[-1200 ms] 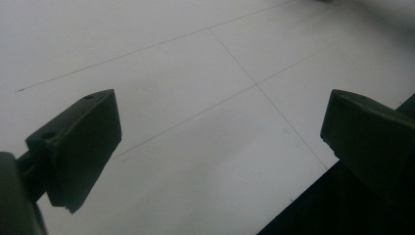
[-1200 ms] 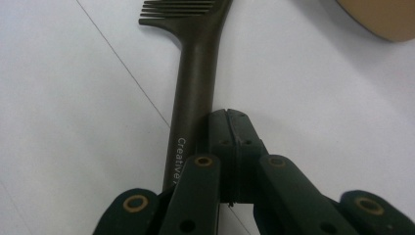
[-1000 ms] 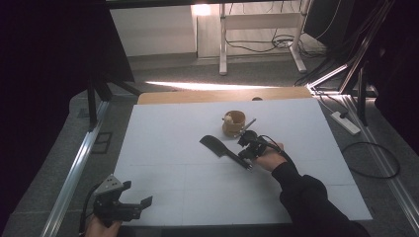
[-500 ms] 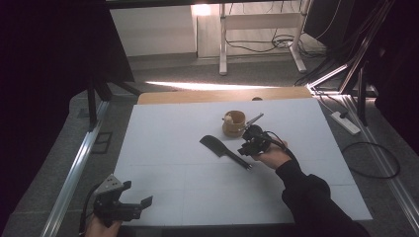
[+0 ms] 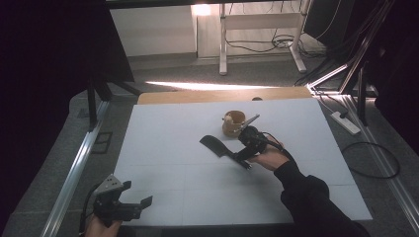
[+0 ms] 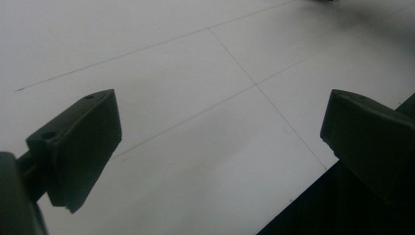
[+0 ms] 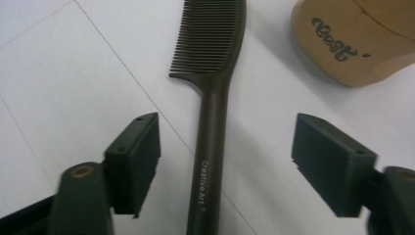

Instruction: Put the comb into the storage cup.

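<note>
So since the earlier shot the right hand has slid a touch toward the cup, and the right gripper (image 7: 226, 164) has just been opening its jaws. They now stand wide with the comb's handle lying between them, and neither pad touches it. The comb (image 7: 211, 98) looks let go, flat on the table (image 5: 168, 148), a bit right of the middle and well in from every edge, teeth end pointing toward the far-left corner. In the high view the comb (image 5: 217, 147) sits just beside the wooden cup (image 5: 232, 123), which is a little nearer the far edge and has a thin stick-like thing poking out of it.

The left gripper (image 5: 129, 205) is parked down at the near-left corner, jaws spread, nothing between them, just bare table under it.

My read is that this is a set-down or a re-grip. Tips if you're finishing it:

- If it's a release, lift straight up and back along the handle so a pad doesn't clip it and spin the comb.
- If it's a re-grip, centre the handle between the pads before you squeeze. Right now it sits nearer the left pad in the right gripper view.
- Grab the handle, not the teeth, since they'd flex.
- Watch the cup (image 7: 352, 41), because a sideways swing could knock it.
</note>
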